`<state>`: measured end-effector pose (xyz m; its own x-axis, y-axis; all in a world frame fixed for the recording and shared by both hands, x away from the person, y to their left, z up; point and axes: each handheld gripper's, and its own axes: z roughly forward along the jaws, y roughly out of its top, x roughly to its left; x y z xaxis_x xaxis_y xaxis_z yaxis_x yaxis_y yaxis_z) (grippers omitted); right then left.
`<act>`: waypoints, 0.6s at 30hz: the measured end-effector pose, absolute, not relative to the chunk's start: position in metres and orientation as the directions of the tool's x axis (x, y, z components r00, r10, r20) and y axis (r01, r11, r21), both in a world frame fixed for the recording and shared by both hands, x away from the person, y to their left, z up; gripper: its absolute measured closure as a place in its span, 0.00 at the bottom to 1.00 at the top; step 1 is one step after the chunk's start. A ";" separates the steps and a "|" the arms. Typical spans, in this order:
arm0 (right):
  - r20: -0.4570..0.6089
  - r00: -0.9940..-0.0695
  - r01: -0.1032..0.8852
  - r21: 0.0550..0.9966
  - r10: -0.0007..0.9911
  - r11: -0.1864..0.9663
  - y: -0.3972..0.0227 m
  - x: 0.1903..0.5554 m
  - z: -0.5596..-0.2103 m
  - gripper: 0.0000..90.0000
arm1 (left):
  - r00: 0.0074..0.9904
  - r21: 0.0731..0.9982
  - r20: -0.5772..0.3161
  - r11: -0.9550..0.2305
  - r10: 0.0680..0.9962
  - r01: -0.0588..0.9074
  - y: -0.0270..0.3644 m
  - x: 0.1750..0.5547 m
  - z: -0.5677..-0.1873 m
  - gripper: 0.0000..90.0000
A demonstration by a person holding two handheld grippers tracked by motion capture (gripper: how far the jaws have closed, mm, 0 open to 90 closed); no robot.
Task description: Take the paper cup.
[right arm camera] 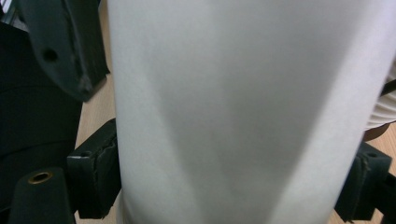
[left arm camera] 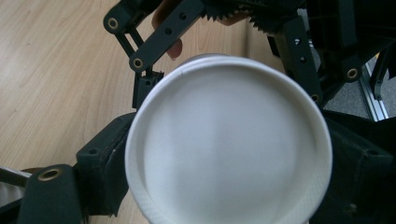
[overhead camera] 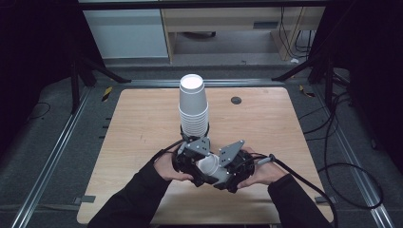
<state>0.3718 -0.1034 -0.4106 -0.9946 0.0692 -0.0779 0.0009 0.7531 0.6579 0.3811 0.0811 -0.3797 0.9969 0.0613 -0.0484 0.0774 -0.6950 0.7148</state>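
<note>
Both tongs grip one white paper cup [overhead camera: 209, 165] low over the desk [overhead camera: 142, 123]: left tongs [overhead camera: 196, 167] and right tongs [overhead camera: 227, 172] clamp its sides, near a cup stack [overhead camera: 193, 104].

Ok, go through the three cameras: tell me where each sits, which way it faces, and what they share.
High view: fixed above the person's side, looking forward and down on the wooden table and the cup stack; both forearms, the left gripper and right gripper show.
Left gripper view: rides the left gripper, facing the flat end of a white paper cup; its own fingers flank the cup.
Right gripper view: rides the right gripper, facing the cup's side wall; its own fingers flank it.
Shared: the one cup held between both grippers.
</note>
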 end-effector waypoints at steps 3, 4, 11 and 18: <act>-0.076 -0.995 0.001 0.656 0.067 0.755 -0.103 0.372 -0.411 0.16 | 0.997 0.708 -0.048 -0.703 0.058 0.075 0.080 0.381 -0.381 0.19; -0.073 -0.995 0.000 0.654 0.064 0.757 -0.102 0.372 -0.412 0.16 | 0.997 0.700 -0.044 -0.710 0.063 0.076 0.079 0.381 -0.382 0.20; -0.069 -0.996 0.004 0.648 0.064 0.761 -0.101 0.372 -0.414 0.16 | 0.996 0.688 -0.047 -0.721 0.070 0.083 0.077 0.382 -0.383 0.21; -0.059 -0.996 0.015 0.651 0.071 0.759 -0.102 0.373 -0.413 0.15 | 0.996 0.688 -0.050 -0.720 0.076 0.090 0.078 0.382 -0.382 0.22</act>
